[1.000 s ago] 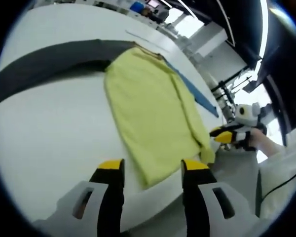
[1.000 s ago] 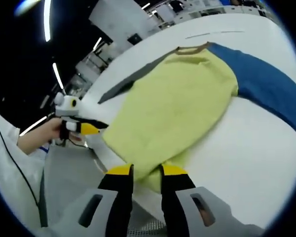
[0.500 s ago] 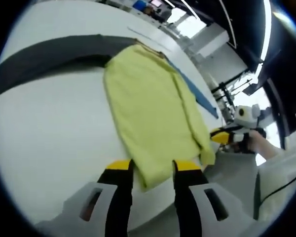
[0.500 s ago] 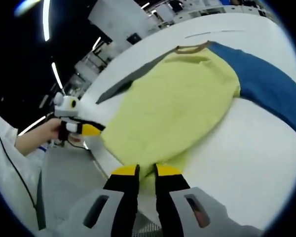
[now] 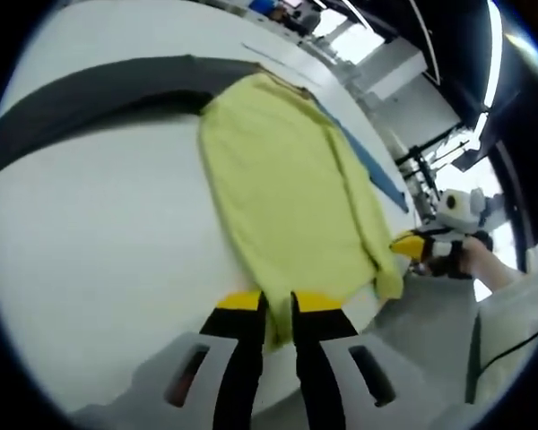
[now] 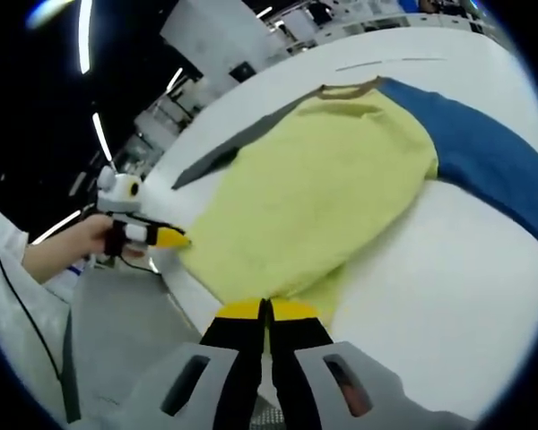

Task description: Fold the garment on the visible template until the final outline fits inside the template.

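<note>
Pale yellow garment (image 5: 287, 197) with brown collar, blue template (image 6: 484, 161), grey band (image 5: 90, 94), white table (image 5: 99, 269)

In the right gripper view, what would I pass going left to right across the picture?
A person's hand → the other tool → yellow shirt → blue strip.

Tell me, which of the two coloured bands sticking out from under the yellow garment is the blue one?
The blue band runs out past the yellow garment near its brown collar; the other band is dark grey.
</note>
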